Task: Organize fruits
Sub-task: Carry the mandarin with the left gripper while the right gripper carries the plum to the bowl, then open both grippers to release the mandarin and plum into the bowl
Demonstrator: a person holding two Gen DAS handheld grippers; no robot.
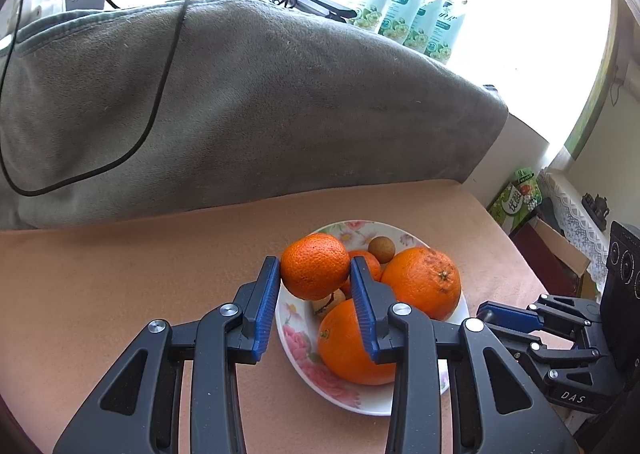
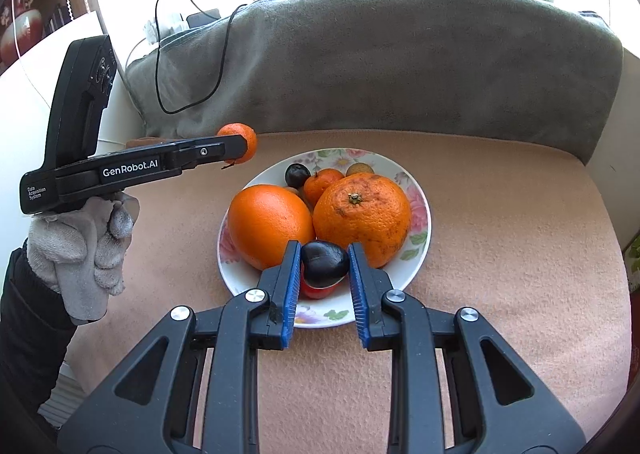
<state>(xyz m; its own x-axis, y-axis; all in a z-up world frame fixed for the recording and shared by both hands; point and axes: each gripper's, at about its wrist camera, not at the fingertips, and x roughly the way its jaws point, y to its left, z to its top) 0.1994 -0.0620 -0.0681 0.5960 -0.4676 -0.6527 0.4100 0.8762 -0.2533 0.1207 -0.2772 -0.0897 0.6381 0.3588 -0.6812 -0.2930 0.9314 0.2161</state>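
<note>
A: We've got the left gripper (image 1: 315,274) clamped on a small mandarin (image 1: 315,266), up above the floral plate's (image 2: 423,213) near-left rim.

B: And our right gripper (image 2: 324,264) pinches a dark plum (image 2: 323,262) over the plate's near edge.

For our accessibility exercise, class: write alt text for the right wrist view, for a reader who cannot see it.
The right gripper grips a dark fruit above a flowered plate of oranges on a tan cloth. At left, a gloved hand holds the left gripper, which is shut on a small orange beside the plate.
</note>
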